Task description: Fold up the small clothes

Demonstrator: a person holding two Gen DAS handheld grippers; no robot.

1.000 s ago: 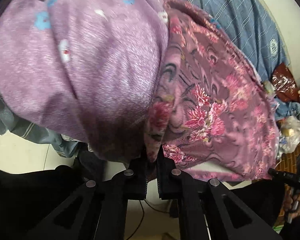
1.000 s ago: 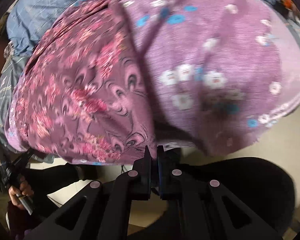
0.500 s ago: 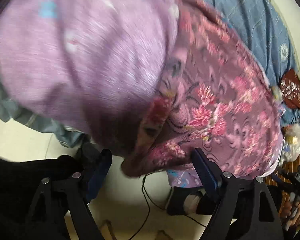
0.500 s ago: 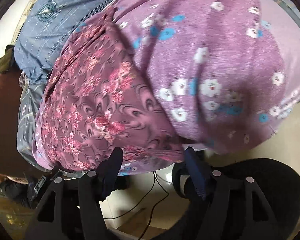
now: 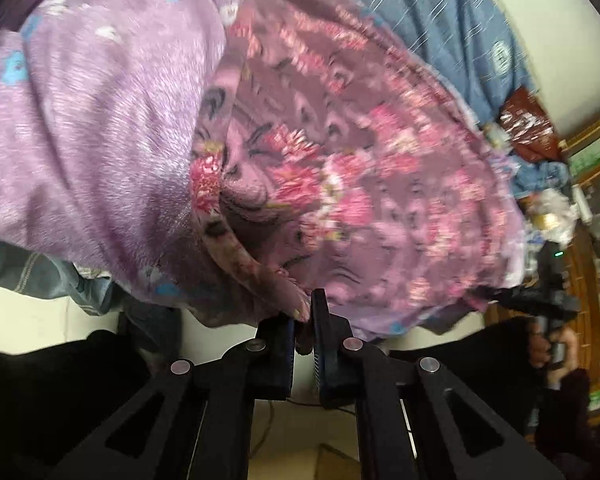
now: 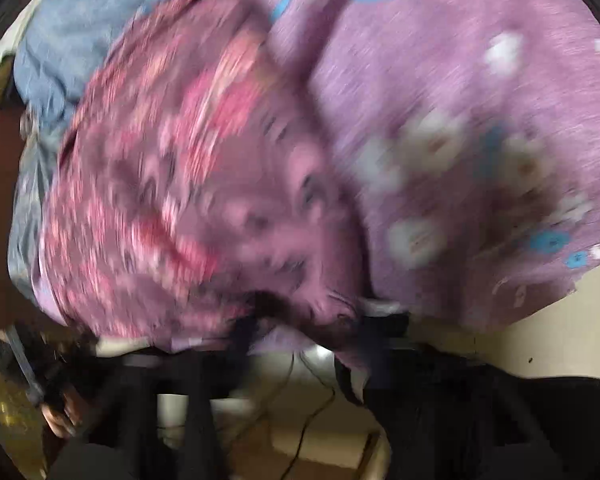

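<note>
both grippers at the near edge of a purple flowered garment on the bed

the left gripper [image 5: 305, 322] has its jaws pinched together on the near hem of the dark floral garment [image 5: 360, 168], a fold of that cloth caught between the pads. this garment lies on top of the lighter purple cloth with white and blue flowers [image 5: 100, 120], and both hang over the near edge of the blue striped bedding [image 5: 452, 28]. the right gripper [image 6: 312, 328] is smeared by motion blur at the same near hem of the garment; its jaws have just snapped shut again after opening, and whether cloth sits between them i cannot tell. beyond the garment, on the bedding's far side, lies a brown foil packet [image 5: 528, 128].
</note>
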